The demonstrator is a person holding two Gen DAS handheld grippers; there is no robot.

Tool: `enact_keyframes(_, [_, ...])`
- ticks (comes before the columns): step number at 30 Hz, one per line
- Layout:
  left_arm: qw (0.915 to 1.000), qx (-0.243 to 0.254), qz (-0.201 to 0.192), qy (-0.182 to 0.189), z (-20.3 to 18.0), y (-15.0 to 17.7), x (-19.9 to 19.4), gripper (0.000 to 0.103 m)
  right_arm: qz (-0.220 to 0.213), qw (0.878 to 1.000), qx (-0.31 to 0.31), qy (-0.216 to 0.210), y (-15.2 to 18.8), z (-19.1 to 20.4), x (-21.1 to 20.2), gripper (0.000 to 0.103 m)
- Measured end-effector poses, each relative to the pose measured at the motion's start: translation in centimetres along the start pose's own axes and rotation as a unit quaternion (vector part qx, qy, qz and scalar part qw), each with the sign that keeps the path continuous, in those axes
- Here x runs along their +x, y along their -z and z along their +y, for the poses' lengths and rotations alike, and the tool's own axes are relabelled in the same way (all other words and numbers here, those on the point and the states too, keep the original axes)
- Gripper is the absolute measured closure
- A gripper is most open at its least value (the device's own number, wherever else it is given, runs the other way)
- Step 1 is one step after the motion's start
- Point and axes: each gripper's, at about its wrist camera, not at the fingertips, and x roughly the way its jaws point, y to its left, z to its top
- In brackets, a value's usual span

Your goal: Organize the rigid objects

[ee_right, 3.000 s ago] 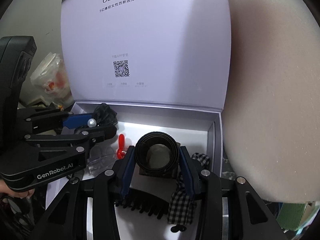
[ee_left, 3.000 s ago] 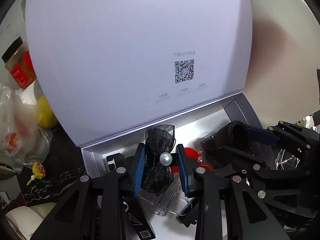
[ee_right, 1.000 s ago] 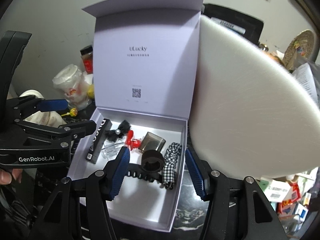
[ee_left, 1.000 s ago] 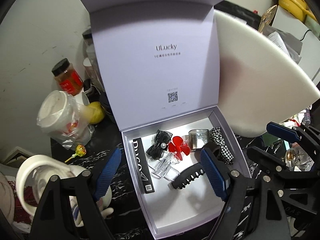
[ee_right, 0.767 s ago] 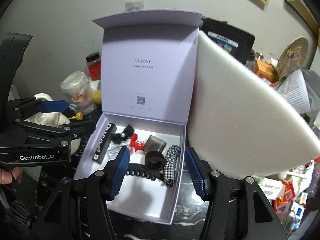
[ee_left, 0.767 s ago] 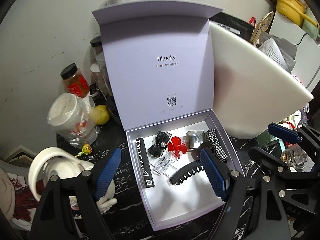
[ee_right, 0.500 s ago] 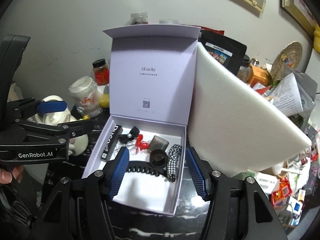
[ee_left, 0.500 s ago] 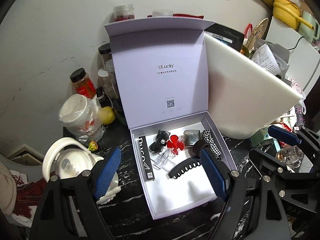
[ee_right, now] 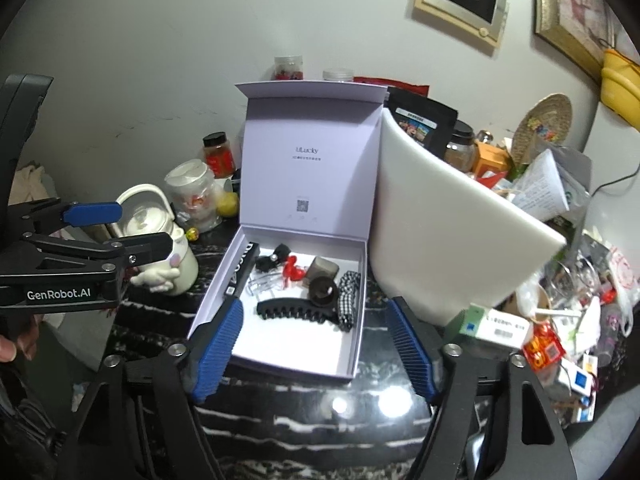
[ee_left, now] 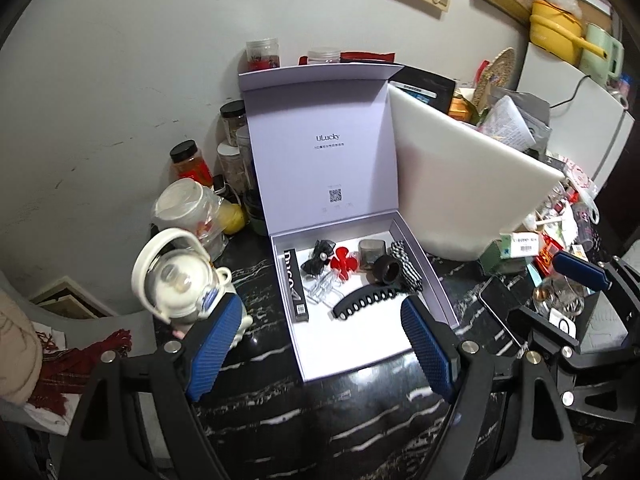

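A: From the left wrist view, the left hand-held gripper (ee_left: 324,344) is hovering above the black marbled counter (ee_left: 340,420), its blue pads spread wide and gripping nothing. The open lavender box (ee_left: 424,280) is sitting just beyond the fingertips with its lid standing upright.

B: What is lying inside?

A: A long black carton (ee_left: 295,286) is lying along the left wall. Beside it are a black bow with a pearl (ee_left: 318,256), a red clip (ee_left: 345,262), a clear clip (ee_left: 324,292), a grey block (ee_left: 370,250), a black ring (ee_left: 387,270), a checked scrunchie (ee_left: 408,268) and a black claw clip (ee_left: 366,303). This view is also showing a phone (ee_left: 498,312) lying flat on the counter to the right of the box, and the right hand-held gripper (ee_left: 580,276) is reaching in at the right edge.

B: And the right wrist view?

A: The right hand-held gripper (ee_right: 316,344) is likewise hanging over the counter's near edge, pads wide apart and empty, with the box's front corner (ee_right: 352,376) between them. This view is showing the left tool side-on at the left edge, jaws parted, with the person's fingers (ee_right: 8,350) wrapping its handle. A white teapot (ee_right: 154,220) is standing behind it, and a white foam board (ee_right: 440,220) is leaning to the right of the box lid.
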Motion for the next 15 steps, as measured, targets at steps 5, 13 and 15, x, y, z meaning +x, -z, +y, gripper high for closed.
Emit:
enact_keyframes(5, [1.0,0.006,-0.005,0.0,-0.5,2.4,-2.4,0.021,-0.003,1.0,0.009,0.009,2.3,0.8,-2.5,0.017])
enact_keyframes(13, [0.9999,0.006,0.001,0.008,-0.7,6.6,-4.7,0.0,0.015,0.999,0.026,0.022,6.1,2.0,-5.1,0.015])
enact_keyframes(15, [0.9998,0.004,0.01,0.016,-0.5,7.3,-4.8,0.0,0.02,0.999,0.03,0.024,7.0,2.2,-5.5,0.015])
